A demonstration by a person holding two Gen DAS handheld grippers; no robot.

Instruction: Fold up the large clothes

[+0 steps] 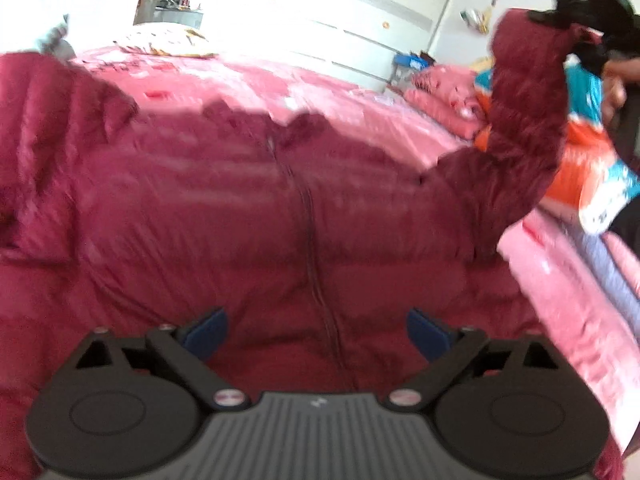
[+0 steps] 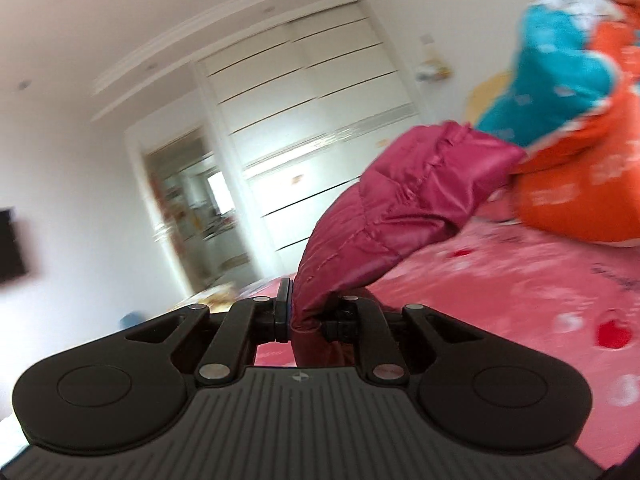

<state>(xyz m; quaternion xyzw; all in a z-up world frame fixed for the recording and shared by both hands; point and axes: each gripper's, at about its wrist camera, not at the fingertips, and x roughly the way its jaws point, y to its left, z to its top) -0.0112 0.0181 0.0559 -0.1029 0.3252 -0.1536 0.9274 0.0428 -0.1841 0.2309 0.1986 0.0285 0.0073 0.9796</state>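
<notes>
- Left wrist view: a bed with a pink patterned cover [image 1: 360,92] filled the frame; white sliding wardrobe doors [image 1: 392,12] stood behind it, and an orange and teal quilt [image 1: 592,160] was bundled at the right.
- The left gripper [image 1: 317,334] stood wide apart above the garment, blue pads [image 1: 204,336] clear of the fabric, gripping nothing.
- A dark red padded jacket [image 1: 240,220] lay spread on the bed, zip running up its middle. Its sleeve [image 1: 524,128] was raised at the right, the cuff pinched by the right gripper [image 1: 576,28] in a person's hand [image 1: 614,92].
- Right wrist view: the wardrobe, an open doorway [image 2: 188,208] and the pink cover appeared blurred and tilted.
- The right gripper [image 2: 306,316] was clamped tight on the sleeve end [image 2: 308,304]; the quilted sleeve arched away toward the quilt.
</notes>
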